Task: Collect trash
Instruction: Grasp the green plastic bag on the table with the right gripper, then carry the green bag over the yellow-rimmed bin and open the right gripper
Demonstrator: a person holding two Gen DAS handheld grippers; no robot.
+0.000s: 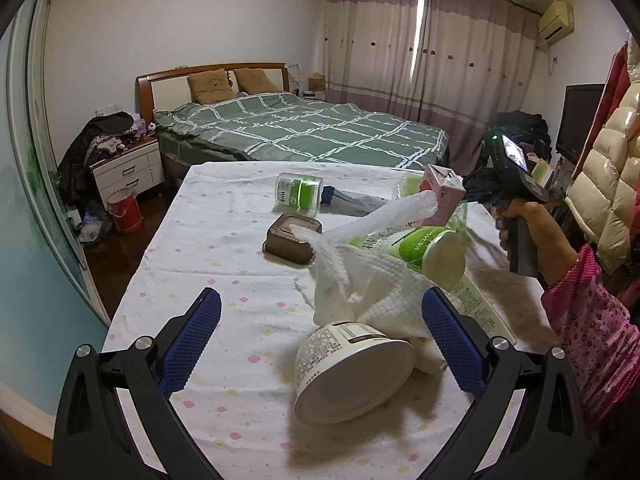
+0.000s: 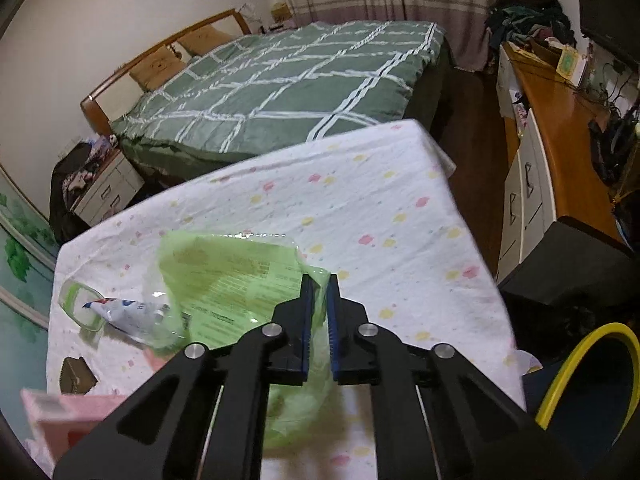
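Trash pile mid-bench, loads of free cloth on the left

Left claw spread wide around a tipped white paper tub, not touching; right claw pinching the crinkly green plastic wrapper near the flower-print bench far edge.

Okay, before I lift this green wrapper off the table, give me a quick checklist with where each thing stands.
1. Right tool shut on the green plastic wrapper: ok, its edge is pinched between the pads.
2. Wrapper free of other trash: not ok, its far end overlaps the blue and white packet.
3. Left tool free: ok, open, holding nothing.
4. White paper cup between the left pads: cannot tell if touched.
5. Bin in reach: cannot tell; only a yellow rim shows beside the table.
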